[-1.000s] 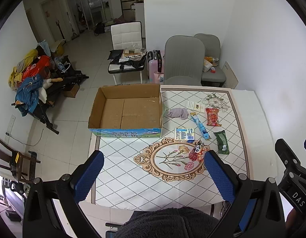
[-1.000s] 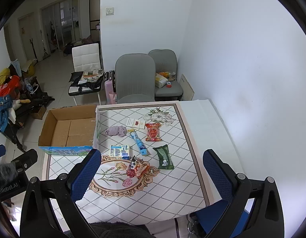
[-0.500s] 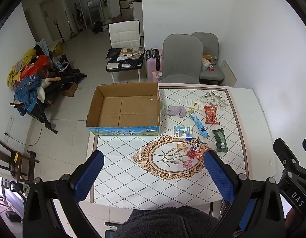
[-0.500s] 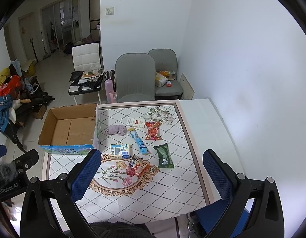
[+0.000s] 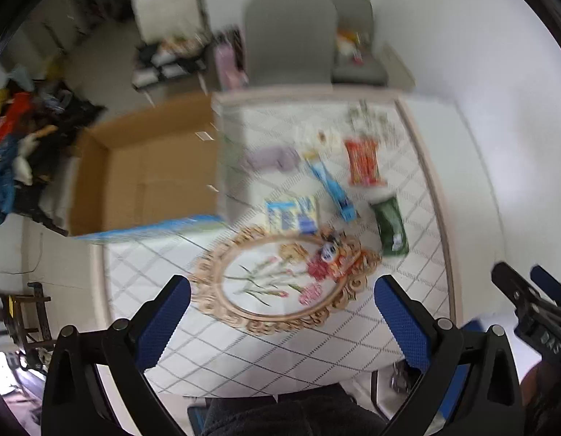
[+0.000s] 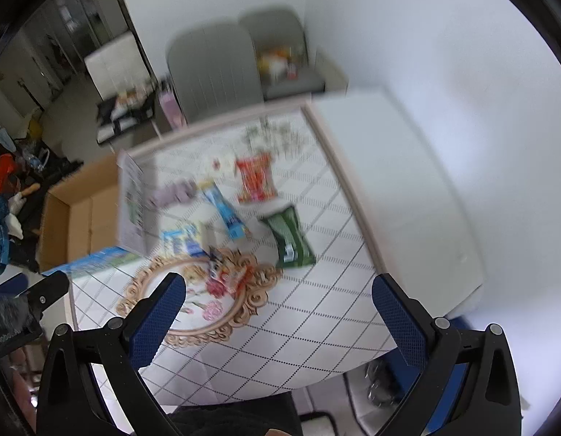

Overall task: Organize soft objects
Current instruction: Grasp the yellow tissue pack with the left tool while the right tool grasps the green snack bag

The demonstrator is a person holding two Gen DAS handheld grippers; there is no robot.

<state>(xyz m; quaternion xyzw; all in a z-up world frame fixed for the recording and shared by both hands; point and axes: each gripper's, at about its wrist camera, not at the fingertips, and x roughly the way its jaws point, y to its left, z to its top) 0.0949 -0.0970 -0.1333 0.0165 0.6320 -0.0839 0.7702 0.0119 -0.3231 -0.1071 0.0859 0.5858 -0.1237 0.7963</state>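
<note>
Both views are blurred, so fine detail on the small things cannot be read. The left tongs (image 5: 280, 290) hang above the near edge of the counter (image 5: 418, 283) with their blue pads spread wide and nothing between them; the right tongs (image 6: 278, 287) hang over the same near edge, further right, spread just as wide and holding nothing. The counter carries a diamond-patterned cloth with a gold oval flower print (image 5: 276, 283) near its near edge. On its far left part sits an open cardboard box (image 5: 149, 174) with only its bare cardboard floor showing inside. Just right of the box lies a crumpled lilac cloth (image 5: 269, 158), the soft thing among the clutter, well apart from both tongs. Right of the cloth a blue tube (image 5: 331, 189) lies at a slant, and further right a red packet (image 5: 364, 161). Nearer, a blue and white packet (image 5: 291, 216) lies just beyond the oval print, a green packet (image 5: 391, 227) lies to its right, and a small red and white toy-like thing (image 5: 333, 254) rests on the far right rim of the oval. Beyond the far edge of the counter stand two grey chairs (image 5: 291, 36).
</note>
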